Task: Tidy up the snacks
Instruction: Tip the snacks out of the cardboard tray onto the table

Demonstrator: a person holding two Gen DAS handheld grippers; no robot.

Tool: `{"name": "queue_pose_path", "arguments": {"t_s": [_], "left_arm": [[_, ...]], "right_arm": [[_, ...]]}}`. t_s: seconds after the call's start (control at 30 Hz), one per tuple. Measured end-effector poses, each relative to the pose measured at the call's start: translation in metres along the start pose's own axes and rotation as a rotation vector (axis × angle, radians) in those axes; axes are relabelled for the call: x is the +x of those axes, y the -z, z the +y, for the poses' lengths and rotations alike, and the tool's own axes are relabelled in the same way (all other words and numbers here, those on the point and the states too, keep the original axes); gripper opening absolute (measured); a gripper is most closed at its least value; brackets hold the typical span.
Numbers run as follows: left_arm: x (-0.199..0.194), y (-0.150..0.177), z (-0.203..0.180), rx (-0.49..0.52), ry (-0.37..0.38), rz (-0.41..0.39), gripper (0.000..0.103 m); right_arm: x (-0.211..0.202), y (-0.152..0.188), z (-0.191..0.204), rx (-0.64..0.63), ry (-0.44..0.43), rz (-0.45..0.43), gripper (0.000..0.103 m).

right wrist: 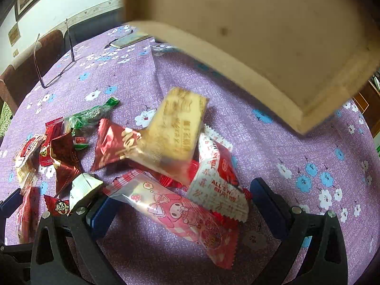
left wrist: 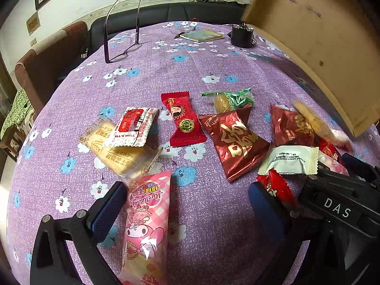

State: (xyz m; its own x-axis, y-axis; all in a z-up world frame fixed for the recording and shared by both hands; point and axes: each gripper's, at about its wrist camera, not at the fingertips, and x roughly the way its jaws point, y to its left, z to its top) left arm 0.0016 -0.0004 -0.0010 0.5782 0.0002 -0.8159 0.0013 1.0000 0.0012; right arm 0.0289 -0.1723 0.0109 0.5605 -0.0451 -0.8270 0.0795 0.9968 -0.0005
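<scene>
Your right gripper hangs with jaws wide apart over a pile of snacks on the purple cloth. A pink packet lies between the jaws. A blurred biscuit pack sits above the pile, under a tilted wooden tray. Glasses stand far left.

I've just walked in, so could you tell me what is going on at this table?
Snack packets lie scattered on the purple flowered tablecloth. A tilted wooden box is above them, and a biscuit packet, blurred, seems to be tumbling out. Both grippers, left and right, are open and empty, with a pink cartoon packet between the left one's fingers.
</scene>
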Motion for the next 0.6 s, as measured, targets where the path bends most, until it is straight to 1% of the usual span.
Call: {"name": "queue_pose_path", "arguments": {"t_s": [0.6], "left_arm": [[0.0000, 0.0000, 0.0001, 0.000, 0.000, 0.000, 0.103]], "right_arm": [[0.0000, -0.0004, -0.0002, 0.000, 0.000, 0.000, 0.103]]}}
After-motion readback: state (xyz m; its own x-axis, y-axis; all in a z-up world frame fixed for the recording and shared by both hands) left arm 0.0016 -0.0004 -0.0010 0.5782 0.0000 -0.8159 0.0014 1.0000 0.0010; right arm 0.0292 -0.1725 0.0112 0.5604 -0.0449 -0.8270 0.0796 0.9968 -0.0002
